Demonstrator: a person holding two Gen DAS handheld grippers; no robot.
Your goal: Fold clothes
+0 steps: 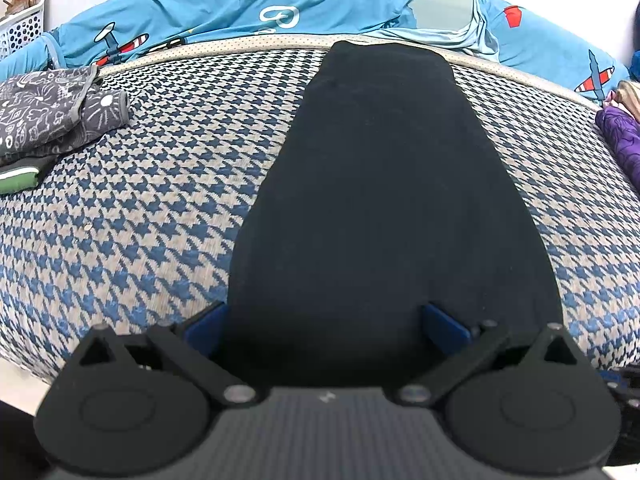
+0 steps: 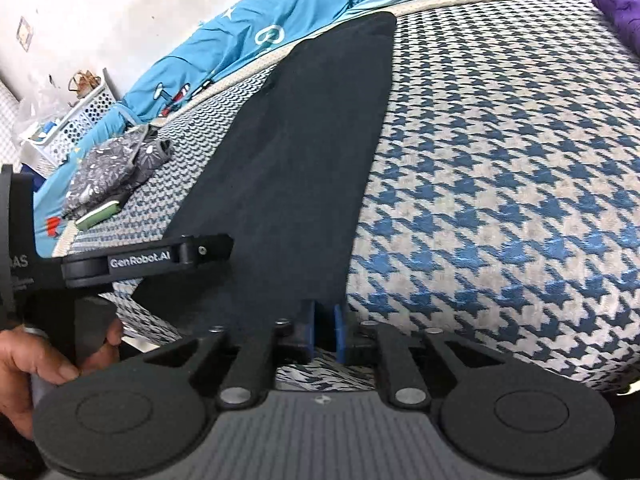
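Note:
A long black garment (image 1: 384, 184) lies flat on the blue-and-cream houndstooth surface (image 1: 140, 200) and runs away from me to the far piped edge. My left gripper (image 1: 326, 326) is open, its blue fingers (image 1: 208, 328) wide apart with the garment's near end between them. In the right wrist view the same garment (image 2: 296, 160) stretches off to the upper left. My right gripper (image 2: 324, 332) is at its near right corner, with a narrow gap showing between the blue pads (image 2: 308, 332). The pads do not press on the cloth. A hand (image 2: 36, 360) holds the left device's black casing (image 2: 160, 260).
Folded grey patterned clothes (image 1: 52, 108) and a green item (image 1: 20, 178) lie at the left. Blue bedding with aeroplane prints (image 1: 240, 4) is bunched along the far edge. A purple garment (image 1: 620, 140) sits at the right and a white perforated basket (image 1: 24, 24) at the far left.

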